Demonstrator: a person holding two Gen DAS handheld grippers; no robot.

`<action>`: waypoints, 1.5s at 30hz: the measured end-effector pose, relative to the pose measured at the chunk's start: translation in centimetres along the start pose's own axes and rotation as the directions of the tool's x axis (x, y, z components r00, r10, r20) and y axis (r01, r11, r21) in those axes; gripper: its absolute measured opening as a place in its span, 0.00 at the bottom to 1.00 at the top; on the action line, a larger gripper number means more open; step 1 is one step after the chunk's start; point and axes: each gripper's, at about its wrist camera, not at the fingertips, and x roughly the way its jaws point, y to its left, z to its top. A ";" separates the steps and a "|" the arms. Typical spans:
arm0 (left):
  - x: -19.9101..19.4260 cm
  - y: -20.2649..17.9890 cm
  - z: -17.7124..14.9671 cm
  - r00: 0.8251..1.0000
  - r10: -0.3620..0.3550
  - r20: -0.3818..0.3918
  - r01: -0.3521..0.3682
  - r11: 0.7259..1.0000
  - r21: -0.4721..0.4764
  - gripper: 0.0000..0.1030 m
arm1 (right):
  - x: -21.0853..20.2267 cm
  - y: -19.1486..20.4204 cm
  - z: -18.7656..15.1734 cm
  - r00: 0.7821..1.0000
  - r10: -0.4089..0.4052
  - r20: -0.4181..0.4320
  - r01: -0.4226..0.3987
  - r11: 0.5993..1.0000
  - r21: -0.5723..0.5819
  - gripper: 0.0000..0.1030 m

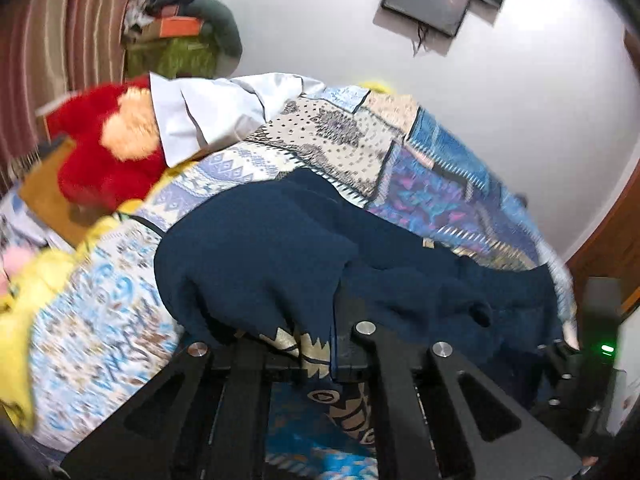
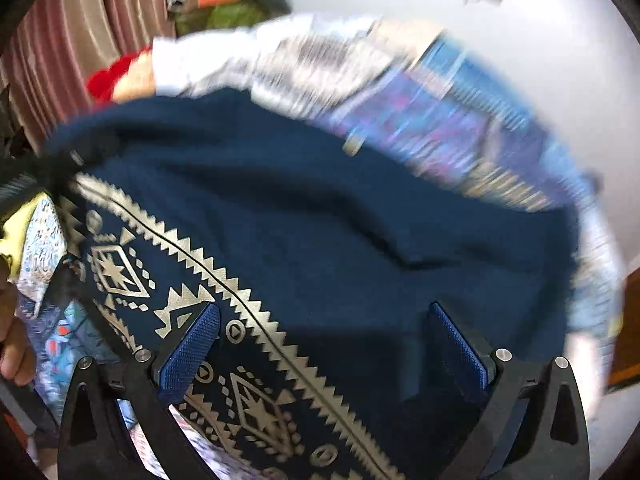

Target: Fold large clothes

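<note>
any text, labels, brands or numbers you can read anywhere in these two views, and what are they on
None: no legible word, number or brand shows in either view.
Navy garment: its cream print is zigzags, diamonds and stars, not letters.
Small tan tag on the garment: too small to read.
Patchwork bedspread: patterns only, no writing.
Wall screen: dark, nothing displayed.
Right hand-held gripper seen from the left wrist: a green light, no label.

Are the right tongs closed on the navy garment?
No, the right tongs stand wide open, blue pads apart over the navy garment.
</note>
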 end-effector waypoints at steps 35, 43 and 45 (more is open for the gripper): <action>-5.5 -12.8 0.3 0.975 -0.161 0.153 0.077 0.892 0.446 0.04 | -8.7 -8.8 -8.3 0.998 -0.028 0.061 0.014 0.976 0.215 1.00; -5.4 -21.0 -10.7 0.945 -0.279 -0.172 0.318 0.655 0.686 0.04 | -16.1 -17.0 -12.6 0.976 -0.191 0.106 0.128 0.892 0.433 1.00; -4.0 -20.5 -12.8 0.925 -0.263 -0.274 0.380 0.641 0.667 0.04 | -17.6 -18.1 -13.8 0.974 -0.191 0.117 0.116 0.878 0.465 1.00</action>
